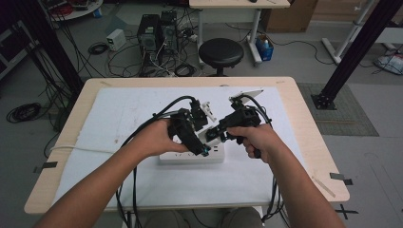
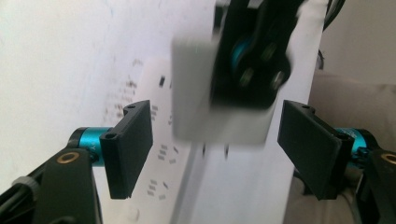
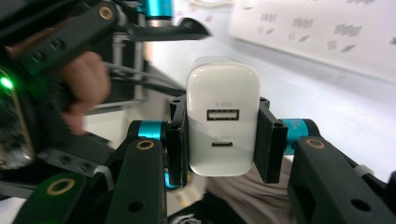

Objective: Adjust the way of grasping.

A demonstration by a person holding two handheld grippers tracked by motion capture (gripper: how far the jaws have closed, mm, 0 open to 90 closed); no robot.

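Note:
A white USB charger [image 3: 223, 116] with two ports on its face sits between the black pads of my right gripper [image 3: 223, 140], which is shut on its two sides. In the high view both hands hold the grippers close together above a white power strip [image 1: 190, 156], with the charger [image 1: 210, 137] between them. My left gripper [image 2: 219, 149] is open. The blurred charger [image 2: 196, 93] hangs just beyond its jaws, with a gap on each side. The power strip [image 2: 159, 172] lies beneath it, with its sockets showing.
A white sheet [image 1: 119, 118] covers the wooden table [image 1: 304, 118]. Cables trail from both grippers off the near edge. Beyond the far edge stand a black stool [image 1: 221, 52], computer towers [image 1: 157, 31] and loose floor cables. Black frame posts rise at both sides.

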